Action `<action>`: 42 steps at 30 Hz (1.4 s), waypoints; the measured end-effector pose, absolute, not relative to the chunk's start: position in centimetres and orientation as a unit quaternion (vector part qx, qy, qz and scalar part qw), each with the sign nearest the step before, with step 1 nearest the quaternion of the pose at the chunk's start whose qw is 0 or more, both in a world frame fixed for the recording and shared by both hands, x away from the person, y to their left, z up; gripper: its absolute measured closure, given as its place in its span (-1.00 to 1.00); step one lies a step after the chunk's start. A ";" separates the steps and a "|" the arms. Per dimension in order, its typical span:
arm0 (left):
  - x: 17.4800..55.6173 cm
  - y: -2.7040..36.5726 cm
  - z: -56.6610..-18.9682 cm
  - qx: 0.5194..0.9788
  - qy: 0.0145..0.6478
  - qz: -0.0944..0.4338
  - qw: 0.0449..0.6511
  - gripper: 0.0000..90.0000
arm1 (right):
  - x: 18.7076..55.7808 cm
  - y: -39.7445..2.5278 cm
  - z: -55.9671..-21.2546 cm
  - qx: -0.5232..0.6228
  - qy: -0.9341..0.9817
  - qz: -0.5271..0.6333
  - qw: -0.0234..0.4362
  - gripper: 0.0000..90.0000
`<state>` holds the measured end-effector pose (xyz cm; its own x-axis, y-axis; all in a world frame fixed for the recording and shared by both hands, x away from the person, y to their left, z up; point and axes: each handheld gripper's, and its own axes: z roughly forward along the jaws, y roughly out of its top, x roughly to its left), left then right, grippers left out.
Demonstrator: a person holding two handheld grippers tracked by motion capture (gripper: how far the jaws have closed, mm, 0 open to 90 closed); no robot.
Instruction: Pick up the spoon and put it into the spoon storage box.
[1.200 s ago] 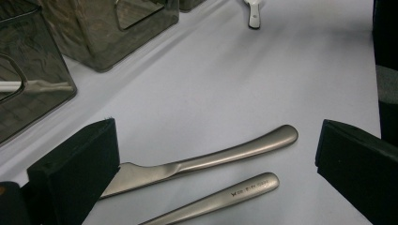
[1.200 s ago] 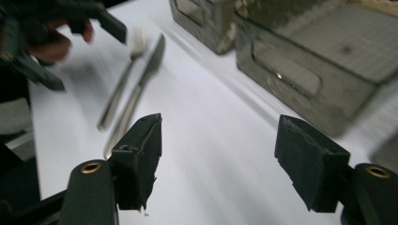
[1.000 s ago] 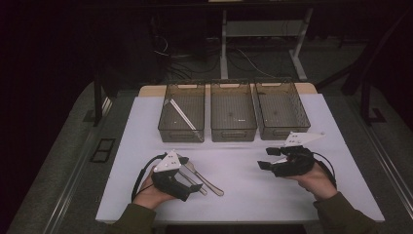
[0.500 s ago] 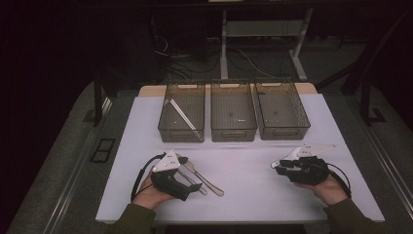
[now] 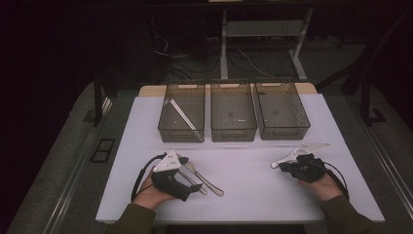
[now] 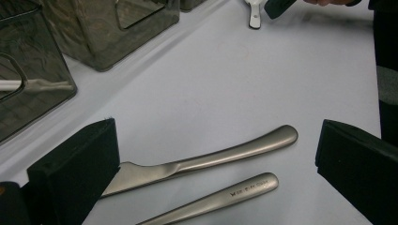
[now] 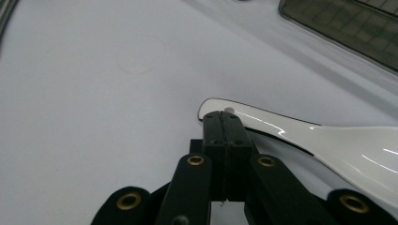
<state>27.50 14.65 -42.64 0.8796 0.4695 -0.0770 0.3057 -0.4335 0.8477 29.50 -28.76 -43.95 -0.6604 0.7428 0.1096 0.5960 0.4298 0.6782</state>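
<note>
Nearest the person, the left gripper (image 6: 216,154) rests on the pale table sheet (image 5: 253,165), jaws spread wide either side of a brushed steel knife (image 6: 202,157); a second steel handle (image 6: 220,194) lies just beside it. The right gripper (image 7: 227,129) is pinched closed, empty, its tip touching a glossy white ceramic spoon (image 7: 338,140). Beyond stand three smoky plastic bins (image 5: 234,117); the left holds a pale utensil (image 5: 182,117). Judgement: sorting, at the pick-up step. Next: close the left jaws squarely on the knife handle.
</note>
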 end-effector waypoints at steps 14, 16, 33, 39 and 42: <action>27.7 14.9 -42.9 0.842 0.235 0.081 0.479 -1.00 | 30.7 -28.9 -44.7 0.410 0.835 0.354 0.099 0.99; 27.7 14.9 -42.9 0.843 0.234 0.080 0.478 -1.00 | 30.8 -28.9 -44.7 0.411 0.834 0.355 0.099 0.99; 27.9 14.9 -43.1 0.843 0.234 0.083 0.477 -1.00 | 32.5 -28.3 -44.8 0.414 0.828 0.363 0.106 0.99; 27.8 14.8 -43.1 0.844 0.234 0.082 0.476 -1.00 | 33.2 -28.2 -44.7 0.417 0.826 0.364 0.111 0.99; 27.8 14.8 -43.1 0.843 0.233 0.082 0.477 -1.00 | 33.8 -28.1 -44.8 0.419 0.823 0.366 0.111 0.99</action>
<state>27.77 14.82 -43.09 0.8774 0.4723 -0.0840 0.3153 -0.4360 0.8429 33.78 -28.11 -44.77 -0.6245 0.7710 0.1248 0.6089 0.3806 0.6960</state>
